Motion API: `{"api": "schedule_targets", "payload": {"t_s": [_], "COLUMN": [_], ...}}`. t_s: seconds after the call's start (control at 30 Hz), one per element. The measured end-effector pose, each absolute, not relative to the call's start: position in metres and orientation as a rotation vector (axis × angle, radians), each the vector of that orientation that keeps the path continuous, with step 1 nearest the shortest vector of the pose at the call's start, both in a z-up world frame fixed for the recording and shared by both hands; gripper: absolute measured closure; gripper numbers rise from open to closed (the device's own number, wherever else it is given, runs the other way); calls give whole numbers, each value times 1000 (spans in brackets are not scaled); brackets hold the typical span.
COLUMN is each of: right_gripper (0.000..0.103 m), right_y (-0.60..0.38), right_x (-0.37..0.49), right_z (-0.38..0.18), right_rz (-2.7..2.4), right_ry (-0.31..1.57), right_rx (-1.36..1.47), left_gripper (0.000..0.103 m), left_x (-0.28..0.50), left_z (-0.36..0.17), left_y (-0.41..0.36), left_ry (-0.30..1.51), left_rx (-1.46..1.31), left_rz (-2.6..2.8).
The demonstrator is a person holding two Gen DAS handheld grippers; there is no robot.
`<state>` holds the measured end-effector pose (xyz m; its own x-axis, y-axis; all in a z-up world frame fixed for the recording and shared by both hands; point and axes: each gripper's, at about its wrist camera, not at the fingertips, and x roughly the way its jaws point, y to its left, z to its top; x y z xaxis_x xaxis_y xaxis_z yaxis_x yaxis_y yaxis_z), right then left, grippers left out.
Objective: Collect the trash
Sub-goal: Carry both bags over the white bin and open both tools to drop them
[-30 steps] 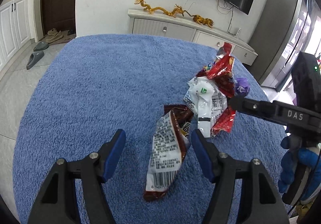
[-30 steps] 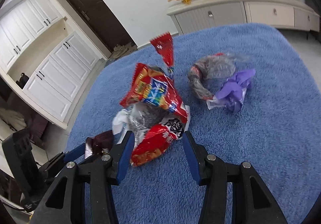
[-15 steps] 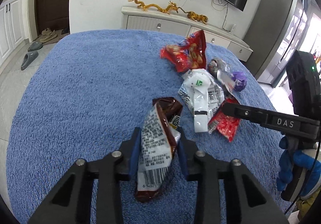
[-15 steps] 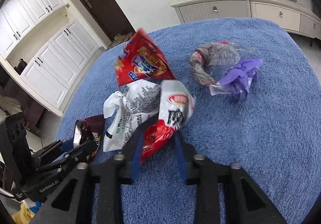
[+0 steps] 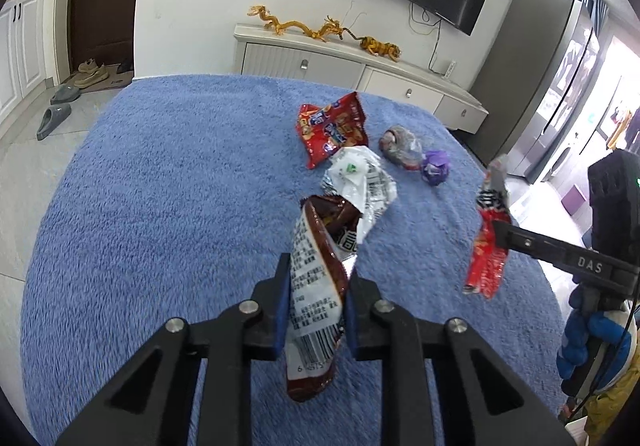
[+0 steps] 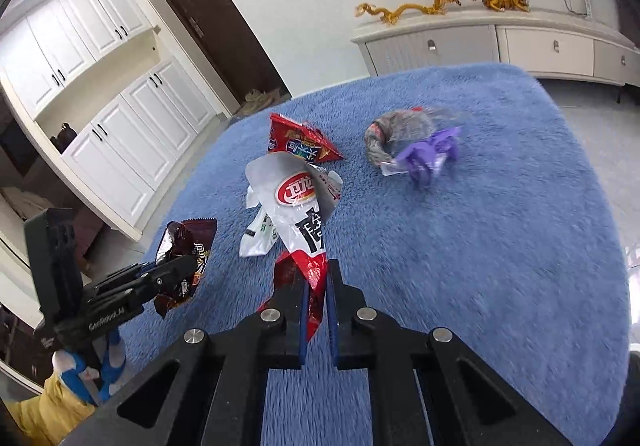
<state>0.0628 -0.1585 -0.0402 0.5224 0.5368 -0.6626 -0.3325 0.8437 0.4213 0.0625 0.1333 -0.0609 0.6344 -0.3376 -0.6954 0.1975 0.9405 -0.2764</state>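
The left gripper [image 5: 314, 310] pinches the brown wrapper [image 5: 316, 286] between its pads; the right gripper [image 6: 316, 310] clamps the red-and-white wrapper [image 6: 298, 222], both seemingly lifted above the blue towel [image 5: 160, 186].

On the blanket [image 5: 168, 182], the chip bag [image 5: 332, 128] lies behind the crumpled wrapper [image 5: 362, 182]; twisted wrappers [image 5: 416, 154] to its right.

left gripper [image 5: 314, 302] lower centre, jaws clamped on wrapper | right gripper [image 6: 317, 310] lower centre, jaws pinched nearly together, gripping packet
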Motion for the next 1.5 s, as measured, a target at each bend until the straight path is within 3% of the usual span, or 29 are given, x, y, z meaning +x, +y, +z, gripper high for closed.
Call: {"api": "schedule_targets", "payload": {"t_s": [0.33, 0.7, 1.13, 1.5], "right_gripper": [95, 95, 95, 95], "right_y": [-209, -324, -441, -505], "right_x": [17, -46, -101, -130], "right_z": [-26, -17, -77, -136], "right_rz": [452, 197, -84, -232], "right_ry": [807, 698, 701, 760], "right_rx": [273, 327, 456, 546], "left_gripper": [83, 83, 83, 83], "left_x": [37, 34, 17, 20], "left_z": [-40, -18, -6, -32], "left_y": [97, -16, -186, -307], "left_ry": [826, 845, 866, 919], "left_rx": [-169, -112, 107, 237], "left_rz": [-371, -567, -761, -829]}}
